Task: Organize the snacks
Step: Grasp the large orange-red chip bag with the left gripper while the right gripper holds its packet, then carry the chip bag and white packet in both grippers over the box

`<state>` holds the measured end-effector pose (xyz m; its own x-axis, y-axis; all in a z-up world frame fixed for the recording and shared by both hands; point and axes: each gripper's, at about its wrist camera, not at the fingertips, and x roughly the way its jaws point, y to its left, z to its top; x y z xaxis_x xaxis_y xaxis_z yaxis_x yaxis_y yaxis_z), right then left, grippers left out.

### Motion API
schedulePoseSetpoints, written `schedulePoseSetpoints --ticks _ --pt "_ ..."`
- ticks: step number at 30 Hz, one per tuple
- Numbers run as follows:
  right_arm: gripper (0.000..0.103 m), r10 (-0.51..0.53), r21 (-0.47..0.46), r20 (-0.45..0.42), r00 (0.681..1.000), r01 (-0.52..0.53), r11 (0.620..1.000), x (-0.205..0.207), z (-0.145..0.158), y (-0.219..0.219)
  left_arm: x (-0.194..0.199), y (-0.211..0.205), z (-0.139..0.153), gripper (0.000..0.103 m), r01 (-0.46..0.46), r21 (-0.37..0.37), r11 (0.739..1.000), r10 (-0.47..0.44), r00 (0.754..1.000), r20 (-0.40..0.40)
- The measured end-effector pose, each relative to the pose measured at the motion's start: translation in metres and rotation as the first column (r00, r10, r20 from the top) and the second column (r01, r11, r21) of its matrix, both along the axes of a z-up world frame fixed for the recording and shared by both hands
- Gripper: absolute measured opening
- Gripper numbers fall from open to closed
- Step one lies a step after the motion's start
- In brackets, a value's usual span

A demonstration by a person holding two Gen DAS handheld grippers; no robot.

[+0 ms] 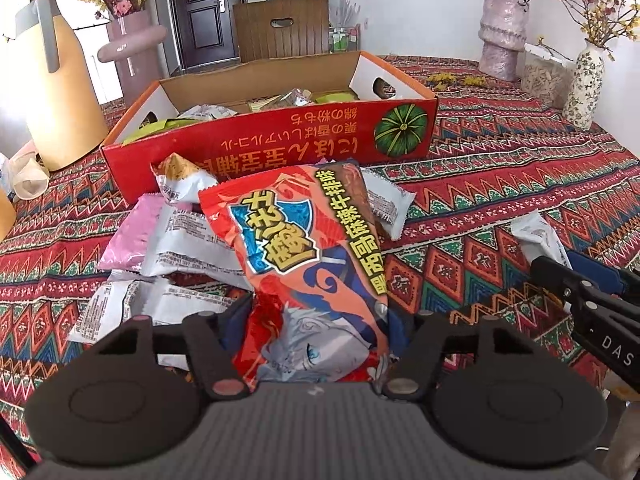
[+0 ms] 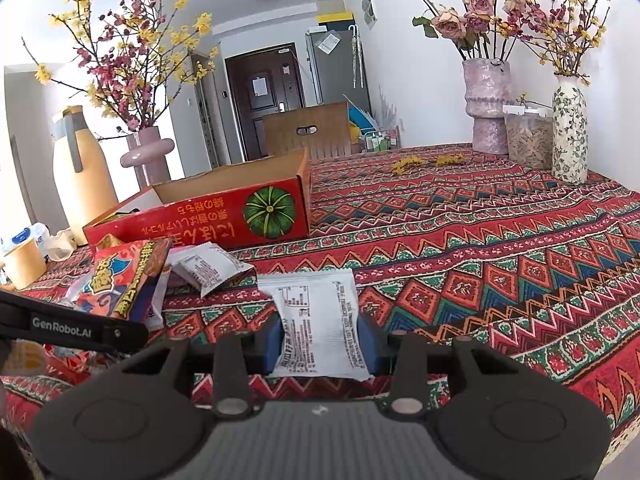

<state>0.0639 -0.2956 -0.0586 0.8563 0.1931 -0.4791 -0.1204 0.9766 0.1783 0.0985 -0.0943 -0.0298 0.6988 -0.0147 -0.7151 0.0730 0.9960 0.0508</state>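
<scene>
A large orange snack bag (image 1: 304, 240) with blue and yellow lettering stands tilted between the fingers of my left gripper (image 1: 318, 320), which is shut on its crumpled lower end. Under and left of it lie several white and pink packets (image 1: 180, 240). Behind them sits the open red cardboard box (image 1: 280, 140) with packets inside. In the right wrist view my right gripper (image 2: 320, 340) is shut on a white snack packet (image 2: 316, 312) just above the tablecloth. The orange bag (image 2: 124, 280) and the box (image 2: 192, 216) appear to its left.
A patterned red tablecloth (image 2: 480, 248) covers the table. A tan jug (image 1: 56, 92) and a pink vase (image 1: 132, 44) stand at the left. Vases (image 2: 486, 104) and a clear container (image 2: 528, 140) line the far right. A wooden chair (image 2: 308, 130) is behind the box.
</scene>
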Motion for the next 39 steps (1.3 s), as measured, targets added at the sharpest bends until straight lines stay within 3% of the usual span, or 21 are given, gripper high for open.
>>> schedulePoseSetpoints --ticks 21,39 --pt "0.039 0.007 -0.041 0.058 0.998 -0.005 0.999 0.003 0.025 0.013 -0.012 0.018 0.037 0.064 -0.005 -0.025 1.000 0.008 0.993 0.119" --pt "0.039 0.037 -0.079 0.161 0.986 -0.025 0.997 0.043 0.064 0.037 0.021 0.037 0.087 0.064 -0.041 -0.027 0.999 0.047 0.968 0.247"
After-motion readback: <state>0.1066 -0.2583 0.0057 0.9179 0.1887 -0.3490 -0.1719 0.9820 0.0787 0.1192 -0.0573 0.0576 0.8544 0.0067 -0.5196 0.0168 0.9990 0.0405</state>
